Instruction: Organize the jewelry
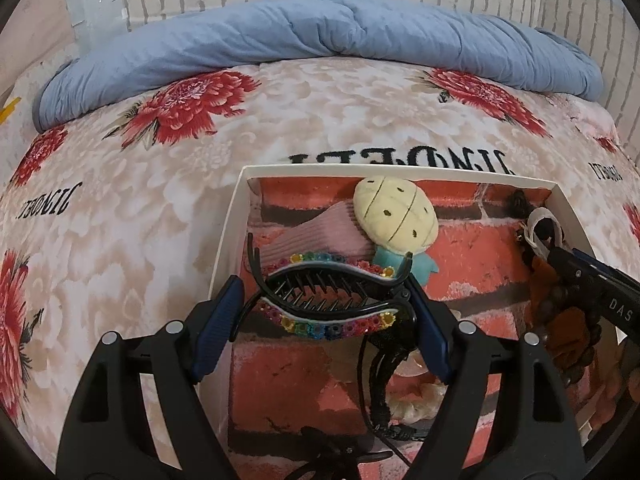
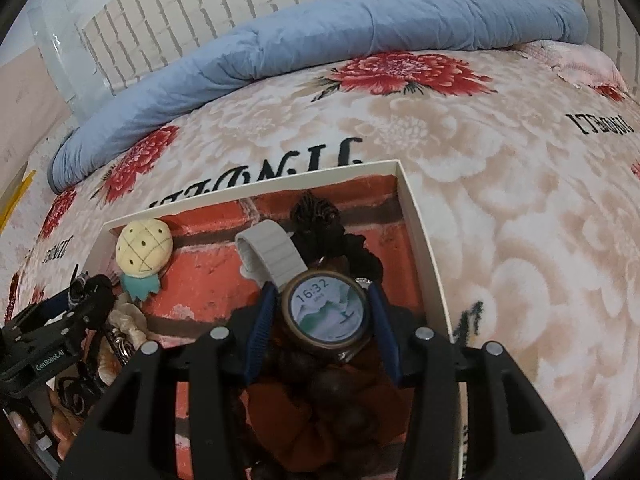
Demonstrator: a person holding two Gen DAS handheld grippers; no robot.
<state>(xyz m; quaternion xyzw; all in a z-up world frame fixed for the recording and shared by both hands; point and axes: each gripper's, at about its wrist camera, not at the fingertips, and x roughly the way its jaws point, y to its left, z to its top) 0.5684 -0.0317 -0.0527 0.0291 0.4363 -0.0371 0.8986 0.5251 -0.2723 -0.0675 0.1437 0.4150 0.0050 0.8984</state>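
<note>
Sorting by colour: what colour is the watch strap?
Light grey strap on the watch; right wrist view shows it best.

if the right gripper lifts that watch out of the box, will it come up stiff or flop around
Probably mixed. The watch has a round, hard-looking case, so it should stay rigid between the right gripper fingers. Its grey strap curves loosely away and will likely dangle. The smooth rounded rim could let it twist or slip if held only at the sides.
</note>
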